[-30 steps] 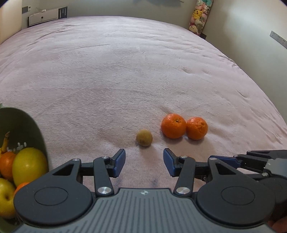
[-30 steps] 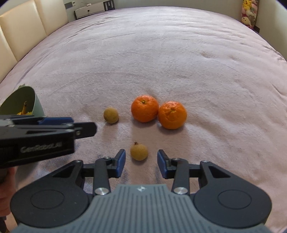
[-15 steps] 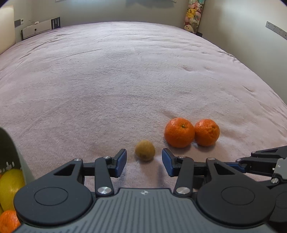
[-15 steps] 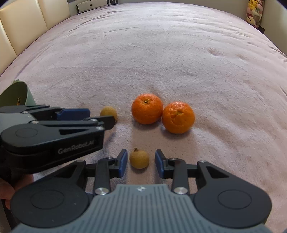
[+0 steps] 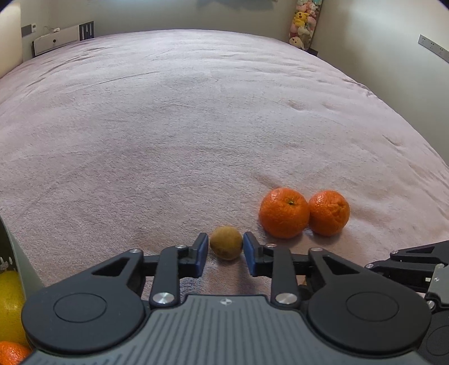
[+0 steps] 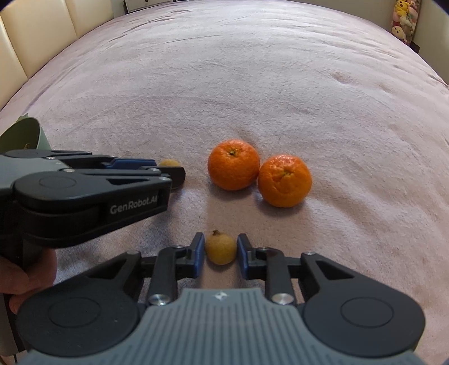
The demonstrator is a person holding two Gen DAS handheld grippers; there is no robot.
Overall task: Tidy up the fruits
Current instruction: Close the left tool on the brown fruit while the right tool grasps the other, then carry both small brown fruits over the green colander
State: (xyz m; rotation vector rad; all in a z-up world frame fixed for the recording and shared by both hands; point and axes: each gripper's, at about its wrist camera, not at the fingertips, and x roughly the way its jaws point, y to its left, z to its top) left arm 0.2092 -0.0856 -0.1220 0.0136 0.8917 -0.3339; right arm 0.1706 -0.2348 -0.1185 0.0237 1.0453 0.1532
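Note:
A small brown round fruit (image 5: 226, 243) lies on the pink blanket between the fingers of my left gripper (image 5: 226, 250), which is open with narrow gaps on both sides. A second small tan fruit with a stem (image 6: 220, 247) lies between the fingers of my right gripper (image 6: 219, 252), also open and close around it. Two oranges (image 5: 284, 212) (image 5: 329, 212) sit touching each other just right of the left gripper; in the right wrist view they lie ahead (image 6: 233, 164) (image 6: 284, 180). The left gripper body (image 6: 92, 193) hides most of the brown fruit (image 6: 169, 162) there.
A green bowl (image 6: 33, 137) with a yellow fruit (image 5: 9, 303) and an orange (image 5: 11, 354) stands at the left. The pink blanket (image 5: 196, 126) stretches far ahead. Cream cushions (image 6: 36, 36) line the left; plush toys (image 5: 304, 22) hang in the far corner.
Both grippers moved forward and lower, so each small fruit now lies between its fingers. Both jaws narrowed around the fruits. The bowl slid further out of the left view.

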